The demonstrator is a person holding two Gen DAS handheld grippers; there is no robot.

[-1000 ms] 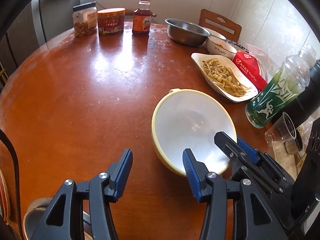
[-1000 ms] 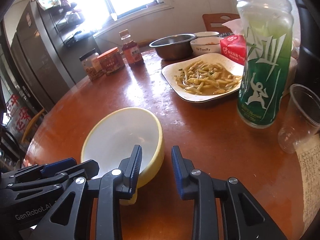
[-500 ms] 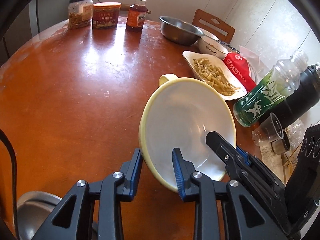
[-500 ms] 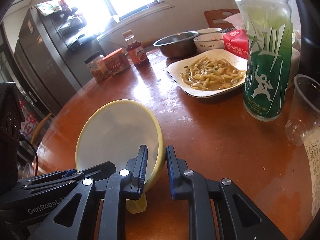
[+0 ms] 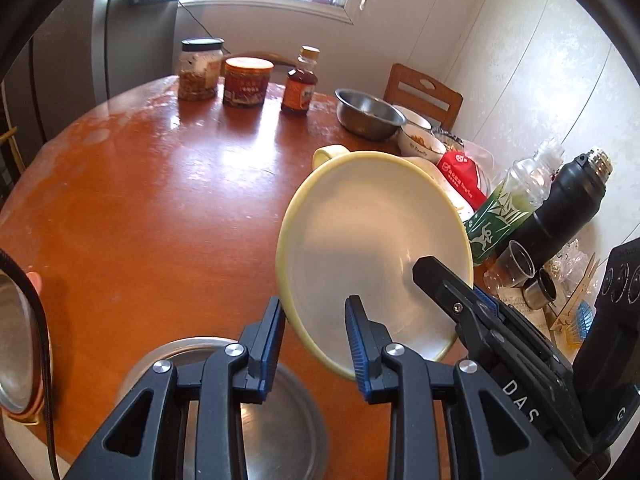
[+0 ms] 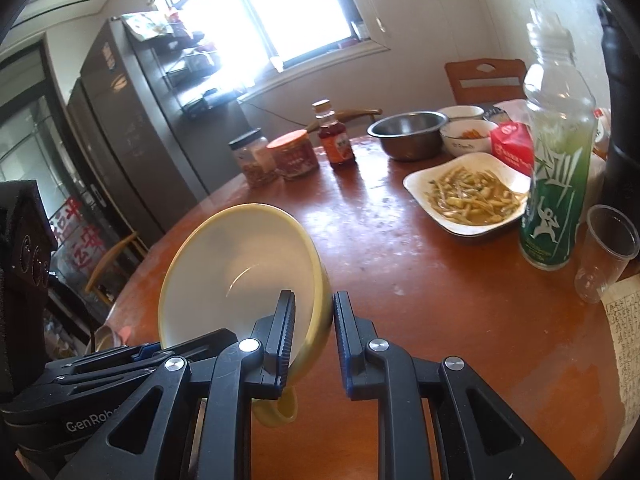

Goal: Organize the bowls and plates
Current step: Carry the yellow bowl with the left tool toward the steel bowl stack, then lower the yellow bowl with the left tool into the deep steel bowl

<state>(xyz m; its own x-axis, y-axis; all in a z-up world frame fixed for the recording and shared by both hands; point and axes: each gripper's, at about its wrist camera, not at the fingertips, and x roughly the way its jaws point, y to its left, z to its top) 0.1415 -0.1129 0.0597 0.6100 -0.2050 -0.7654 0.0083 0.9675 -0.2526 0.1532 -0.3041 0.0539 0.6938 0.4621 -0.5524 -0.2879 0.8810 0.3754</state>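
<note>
A yellow bowl with a white inside (image 5: 372, 240) (image 6: 240, 264) is lifted off the round wooden table (image 5: 160, 208) and tilted. My left gripper (image 5: 314, 332) is shut on its near rim. My right gripper (image 6: 314, 324) is shut on the opposite rim. Below the left gripper lies a round steel plate (image 5: 276, 412). A steel bowl (image 6: 408, 132), a small white bowl (image 6: 466, 140) and a white plate of noodles (image 6: 468, 196) stand at the far right of the table.
Two jars (image 5: 200, 68) (image 5: 246, 82) and a sauce bottle (image 5: 300, 84) stand at the table's far edge. A green bottle (image 6: 556, 184), a clear plastic cup (image 6: 604, 252), a black flask (image 5: 564, 204) and a red packet (image 6: 514, 148) crowd the right side. A chair (image 6: 486, 80) stands behind.
Both grippers have closed on the bowl's rim and raised it off the table, tilting it. The views have pulled back and up, and the steel plate has come into sight below.
</note>
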